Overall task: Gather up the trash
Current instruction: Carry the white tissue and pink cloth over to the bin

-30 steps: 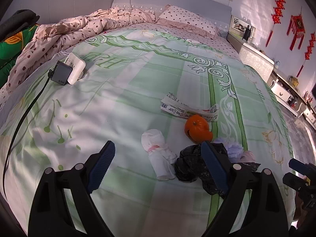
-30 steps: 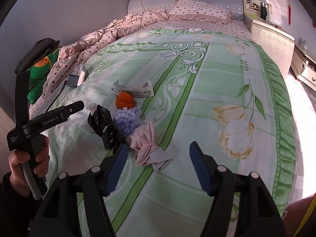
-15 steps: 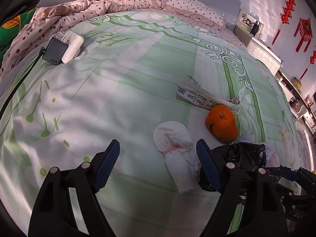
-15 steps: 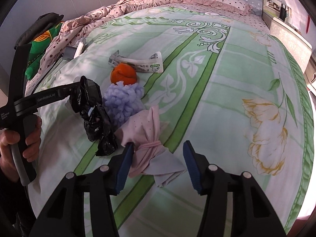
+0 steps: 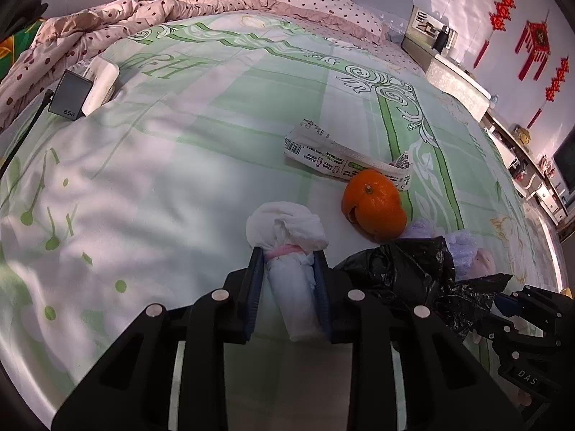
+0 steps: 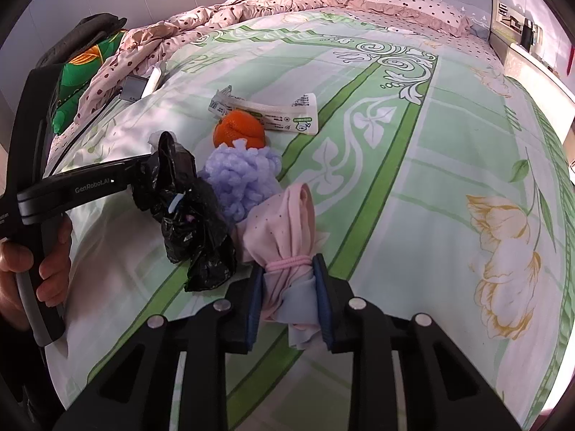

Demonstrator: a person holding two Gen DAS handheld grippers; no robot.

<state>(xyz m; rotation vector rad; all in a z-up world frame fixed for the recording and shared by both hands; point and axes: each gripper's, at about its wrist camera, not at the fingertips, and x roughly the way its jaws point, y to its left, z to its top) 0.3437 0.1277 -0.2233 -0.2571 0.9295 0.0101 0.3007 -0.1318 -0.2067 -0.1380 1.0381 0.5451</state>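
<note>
On the green floral bedsheet [image 5: 179,151], the crumpled black plastic bag [image 5: 413,269] is lying between two bundles: the left gripper [image 5: 289,283] is clamping the white tied bundle [image 5: 287,237]; the right gripper [image 6: 289,298] is clamping the pink tied bundle [image 6: 287,237]. A printed paper wrapper [image 5: 341,158] and an orange mandarin [image 5: 373,208] are lying just beyond.

Charger [image 5: 69,100], quilt [image 5: 107,28], pillow [image 5: 325,5]

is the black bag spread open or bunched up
Bunched up: the black bag lies crumpled in a heap beside the purple fluffy bundle, with no open mouth showing.
</note>
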